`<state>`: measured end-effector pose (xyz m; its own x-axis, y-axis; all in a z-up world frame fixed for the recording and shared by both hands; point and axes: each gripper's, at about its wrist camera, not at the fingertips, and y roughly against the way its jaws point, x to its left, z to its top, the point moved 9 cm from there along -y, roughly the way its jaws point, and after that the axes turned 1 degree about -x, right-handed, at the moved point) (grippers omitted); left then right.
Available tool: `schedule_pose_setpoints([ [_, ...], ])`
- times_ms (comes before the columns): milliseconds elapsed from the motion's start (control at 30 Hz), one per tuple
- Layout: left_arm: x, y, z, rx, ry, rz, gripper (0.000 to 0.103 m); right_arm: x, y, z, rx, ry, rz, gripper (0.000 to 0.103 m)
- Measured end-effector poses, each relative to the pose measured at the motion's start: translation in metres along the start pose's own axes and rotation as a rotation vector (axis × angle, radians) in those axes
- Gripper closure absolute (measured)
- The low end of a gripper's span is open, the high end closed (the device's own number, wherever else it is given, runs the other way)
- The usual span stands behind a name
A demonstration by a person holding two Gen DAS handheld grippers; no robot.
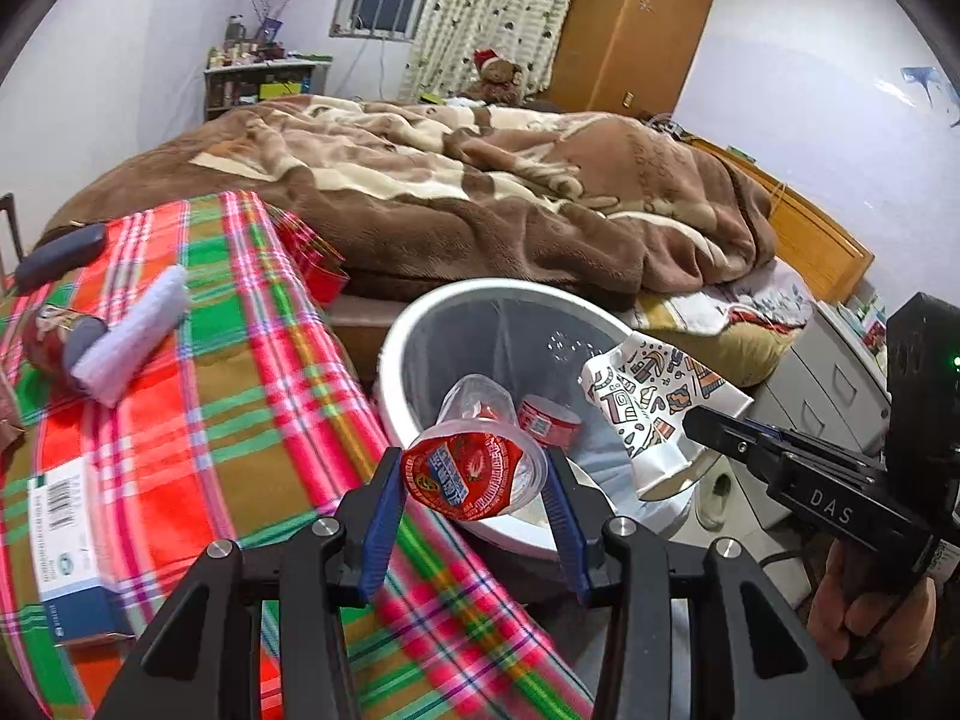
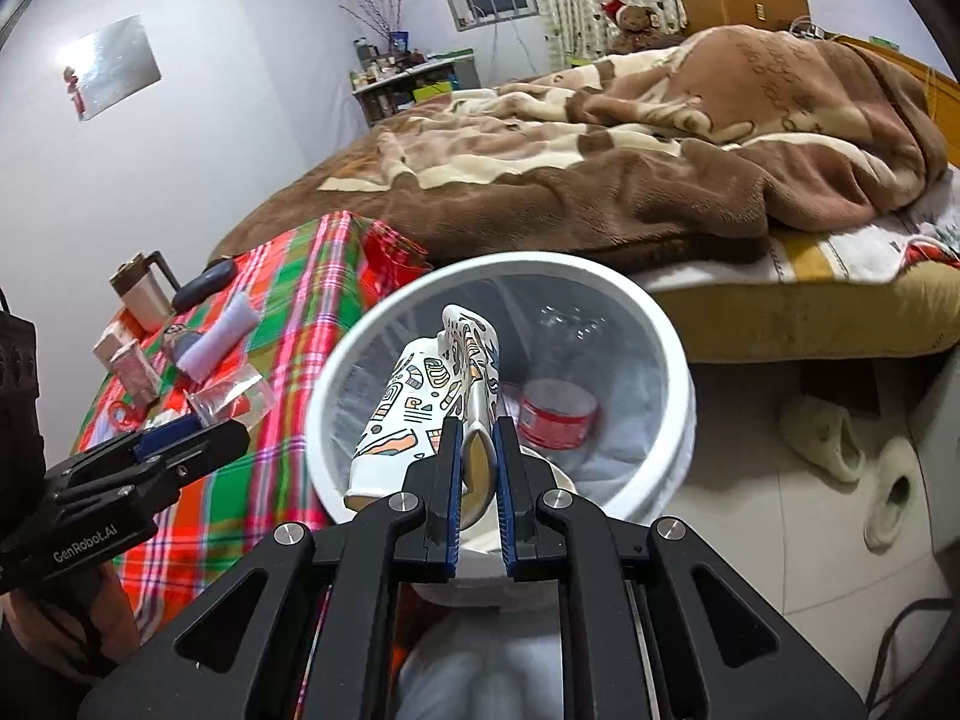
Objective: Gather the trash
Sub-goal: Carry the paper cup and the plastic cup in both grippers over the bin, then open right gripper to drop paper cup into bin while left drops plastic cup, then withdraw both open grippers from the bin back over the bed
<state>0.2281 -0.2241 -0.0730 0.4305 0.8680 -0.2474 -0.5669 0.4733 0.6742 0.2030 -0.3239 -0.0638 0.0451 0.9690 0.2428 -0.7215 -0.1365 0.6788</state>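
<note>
1. Clear plastic jelly cup (image 1: 474,468) with a red printed foil lid sits pinched between the blue pads of the left tongs (image 1: 475,483), held over the near rim of the white trash bin (image 1: 420,324).
2. Right tongs (image 2: 478,450) are pressed onto a crushed paper cup (image 2: 420,402) with a colourful doodle print; the cup hangs over the bin mouth, at 3 o'clock from the jelly cup in the left wrist view.
3. Bin stands on the floor between the worktop (image 1: 252,420) and the bed (image 1: 420,180); it is lined with a clear bag.
4. Red-labelled round container (image 2: 558,414) lies on the bin bottom, at 3 o'clock from the paper cup in the right wrist view.
5. Worktop carries a red-green plaid cloth, at 9 o'clock from the bin.
6. On the cloth: rolled white towel (image 1: 135,333), dark case (image 1: 60,255), blue-white box (image 1: 72,546) with a barcode.
7. Right wrist view also shows a handled tumbler (image 2: 141,291) and a crumpled clear plastic wrapper (image 2: 231,399) on the cloth.
8. Brown blanket covers the bed; teddy bear (image 1: 495,75) in a red hat sits at 12 o'clock.
</note>
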Motion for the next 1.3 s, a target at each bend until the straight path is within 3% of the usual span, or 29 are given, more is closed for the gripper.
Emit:
schedule_pose_setpoints([
  [567,0.000,-0.045,-0.001,0.089,0.025,-0.038,0.057,-0.009,-0.022,-0.016,0.104,0.017,0.004,0.091],
  [1000,0.009,-0.030,0.002,0.055,0.040,-0.026,0.055,-0.003,-0.016,-0.011,0.074,0.017,0.024,0.088],
  [1100,0.010,-0.024,0.002,0.045,0.038,-0.021,0.055,0.003,-0.013,-0.009,0.062,0.028,0.035,0.075],
  [1167,0.012,-0.018,0.002,0.033,0.040,-0.013,0.055,0.007,-0.011,-0.007,0.055,0.034,0.044,0.051],
  [1300,0.016,-0.005,0.002,0.008,0.050,-0.010,0.055,0.017,-0.005,-0.005,0.038,0.059,0.054,0.048],
])
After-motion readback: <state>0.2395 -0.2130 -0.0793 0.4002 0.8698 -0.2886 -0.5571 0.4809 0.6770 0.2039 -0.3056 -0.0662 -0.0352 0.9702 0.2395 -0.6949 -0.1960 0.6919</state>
